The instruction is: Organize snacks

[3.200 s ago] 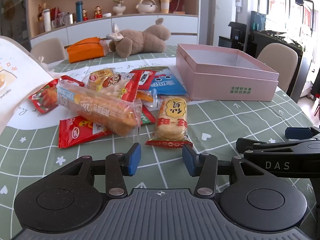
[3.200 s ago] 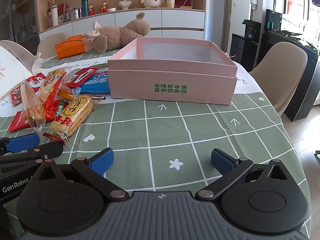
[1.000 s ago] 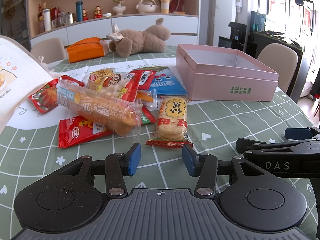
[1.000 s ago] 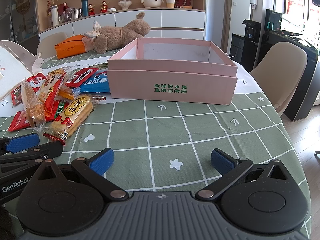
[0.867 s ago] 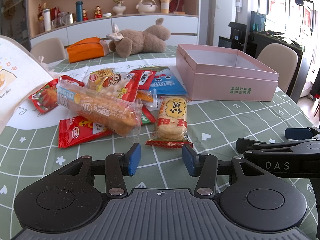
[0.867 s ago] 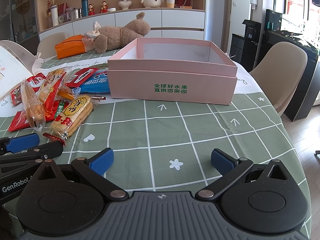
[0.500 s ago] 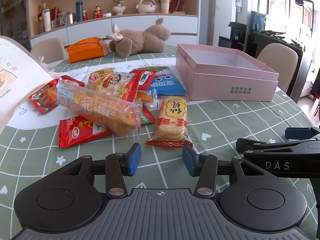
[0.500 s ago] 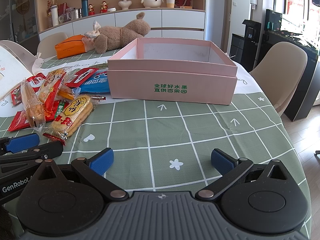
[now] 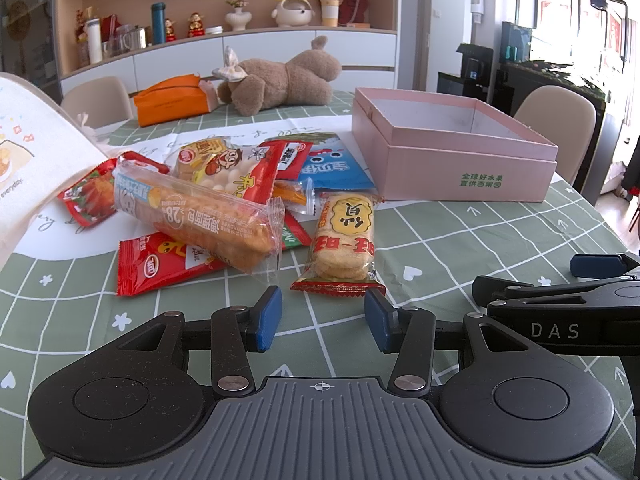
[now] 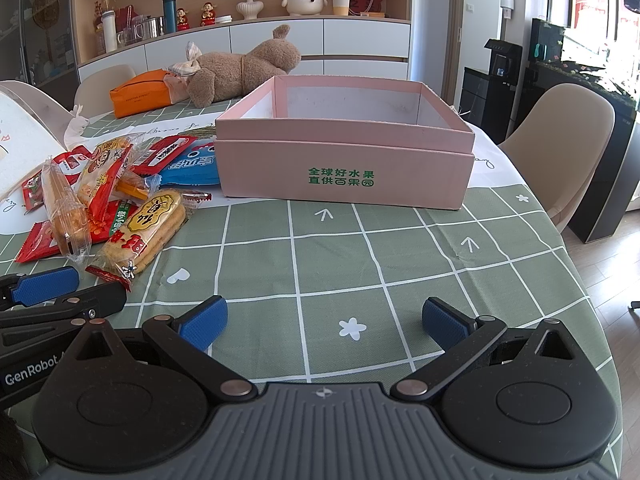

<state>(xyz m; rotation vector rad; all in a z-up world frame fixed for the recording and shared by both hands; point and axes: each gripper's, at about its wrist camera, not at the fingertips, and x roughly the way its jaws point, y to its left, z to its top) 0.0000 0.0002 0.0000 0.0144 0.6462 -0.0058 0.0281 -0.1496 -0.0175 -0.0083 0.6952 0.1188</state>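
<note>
My left gripper (image 9: pixel 322 318) has its blue pads parted with nothing between them, just short of the yellow rice-cracker packet (image 9: pixel 344 238) at the near edge of the heap of snack packets (image 9: pixel 208 204). My right gripper (image 10: pixel 324 320) is spread wide over bare green checked tablecloth (image 10: pixel 400 248), the open pink cardboard box (image 10: pixel 344 176) beyond.

A: Setting? Home dining rm.
B: Evidence: tabletop (image 9: pixel 460 240) w/ green grid cloth, beige dining chairs (image 10: pixel 560 140), plush toy (image 9: pixel 280 76), wall shelf (image 9: pixel 240 28) w/ figurines, vase, flasks; white cabinets below; wood floor at right.
</note>
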